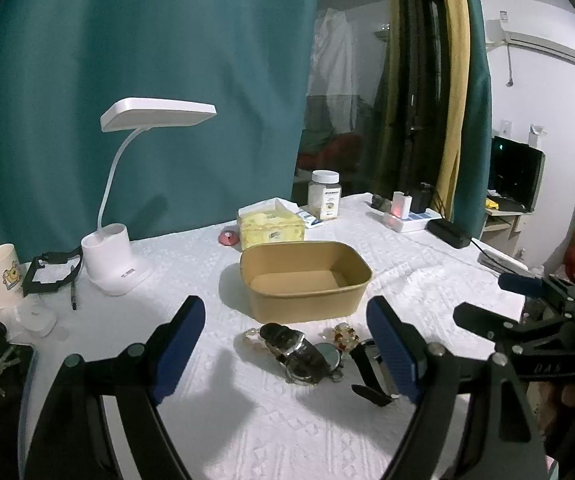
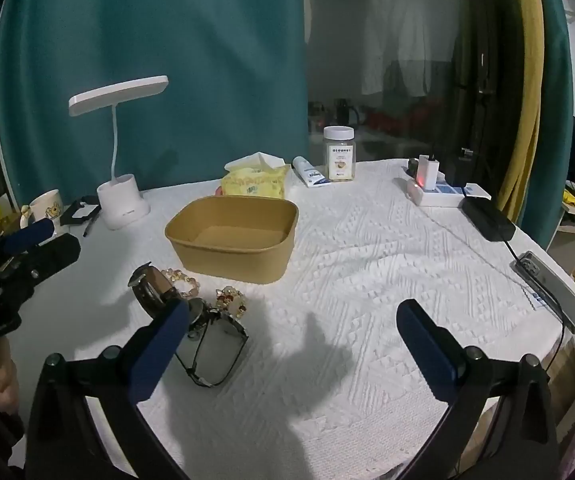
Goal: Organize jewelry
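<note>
**Careful: a tangled heap sits close under both sets of spread fingers**

Left wrist view: your left gripper (image 1: 285,350) is spread wide and holds nothing. The jewelry pile (image 1: 311,354) lies between the two pads, nearer the right-hand one: a dark watch (image 1: 293,350), a round pendant (image 1: 327,356) touching it, an amber bead bracelet (image 1: 345,334) just beyond, and a black strap (image 1: 367,376) running up against the inner face of the right-hand pad. The empty brown box (image 1: 305,280) stands just past the fingertips. If you close from here, you will likely trap the strap together with the watch, and the pendant may drag along and drop short of the box.

Right wrist view: your right gripper (image 2: 297,344) is also fully spread and empty. The pile lies at its left-hand finger (image 2: 159,352), which hides part of it; the space between the pads is bare cloth. The strap loop (image 2: 215,354) sits right beside that finger, the bead bracelets (image 2: 231,300) beyond its tip, the box (image 2: 233,236) further ahead to the left. The left gripper's tip (image 2: 27,236) hovers close on that same side, so if both reach in at once they could collide or scatter the pieces. A low sweep of that left-hand finger could also snag the loop or ruck the white cloth (image 2: 367,280).
</note>
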